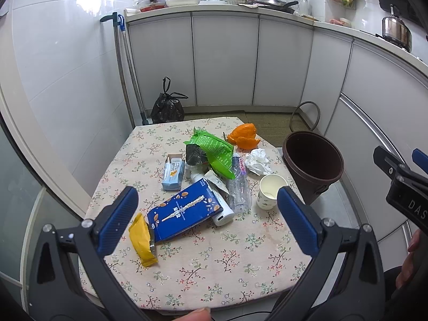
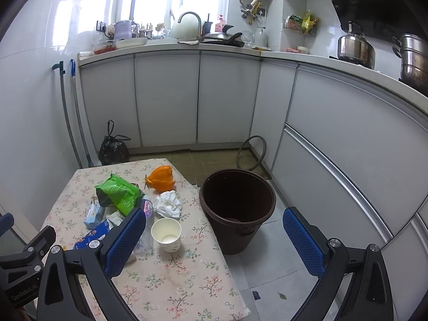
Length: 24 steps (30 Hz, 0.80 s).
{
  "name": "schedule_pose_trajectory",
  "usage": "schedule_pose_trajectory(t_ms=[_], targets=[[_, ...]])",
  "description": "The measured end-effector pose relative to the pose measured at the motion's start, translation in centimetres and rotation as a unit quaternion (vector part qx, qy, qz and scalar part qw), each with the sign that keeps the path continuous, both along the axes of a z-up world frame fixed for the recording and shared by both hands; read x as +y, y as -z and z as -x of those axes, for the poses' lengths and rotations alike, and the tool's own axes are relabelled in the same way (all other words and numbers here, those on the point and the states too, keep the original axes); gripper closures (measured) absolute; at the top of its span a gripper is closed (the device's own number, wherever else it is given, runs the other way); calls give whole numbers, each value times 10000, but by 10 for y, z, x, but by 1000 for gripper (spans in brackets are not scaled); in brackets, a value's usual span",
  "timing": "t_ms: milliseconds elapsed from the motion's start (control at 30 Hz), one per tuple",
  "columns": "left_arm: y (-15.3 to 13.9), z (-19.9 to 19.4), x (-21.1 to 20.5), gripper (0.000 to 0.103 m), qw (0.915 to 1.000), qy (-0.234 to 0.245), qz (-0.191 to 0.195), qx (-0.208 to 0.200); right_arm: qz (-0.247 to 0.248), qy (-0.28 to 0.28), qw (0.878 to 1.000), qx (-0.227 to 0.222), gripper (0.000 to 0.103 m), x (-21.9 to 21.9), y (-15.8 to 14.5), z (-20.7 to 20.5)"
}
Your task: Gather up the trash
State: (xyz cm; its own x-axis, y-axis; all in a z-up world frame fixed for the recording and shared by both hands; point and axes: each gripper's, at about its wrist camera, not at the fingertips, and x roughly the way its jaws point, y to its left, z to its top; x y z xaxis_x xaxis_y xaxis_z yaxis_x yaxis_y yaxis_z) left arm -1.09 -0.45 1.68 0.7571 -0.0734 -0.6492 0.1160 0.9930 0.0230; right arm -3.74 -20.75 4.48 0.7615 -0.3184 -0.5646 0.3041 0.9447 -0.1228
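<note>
Trash lies on a floral-cloth table (image 1: 214, 267): a blue carton (image 1: 184, 211), a yellow wrapper (image 1: 141, 240), a green bag (image 1: 214, 149), a clear plastic bottle (image 1: 239, 184), a paper cup (image 1: 270, 190), a crumpled tissue (image 1: 258, 161), orange peel (image 1: 243, 136) and a light-blue box (image 1: 173, 172). A brown bin (image 1: 313, 163) stands on the floor right of the table; it also shows in the right wrist view (image 2: 238, 208). My left gripper (image 1: 207, 216) is open above the carton. My right gripper (image 2: 211, 240) is open, near the cup (image 2: 166, 234).
White kitchen cabinets (image 1: 224, 58) run along the back and right. A tied black bag (image 1: 167, 107) and mop handles (image 1: 123, 67) stand by the back left wall. A hose loop (image 2: 251, 152) lies behind the bin. Grey floor tiles (image 2: 281, 275) lie right of the table.
</note>
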Motion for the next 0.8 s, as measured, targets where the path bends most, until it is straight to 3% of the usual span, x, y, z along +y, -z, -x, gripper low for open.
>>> schedule_pose_trajectory(t_ms=[800], targets=[[0, 0, -1, 0, 10000, 4, 13, 6, 5, 6, 10000, -7, 0, 2, 1, 1]])
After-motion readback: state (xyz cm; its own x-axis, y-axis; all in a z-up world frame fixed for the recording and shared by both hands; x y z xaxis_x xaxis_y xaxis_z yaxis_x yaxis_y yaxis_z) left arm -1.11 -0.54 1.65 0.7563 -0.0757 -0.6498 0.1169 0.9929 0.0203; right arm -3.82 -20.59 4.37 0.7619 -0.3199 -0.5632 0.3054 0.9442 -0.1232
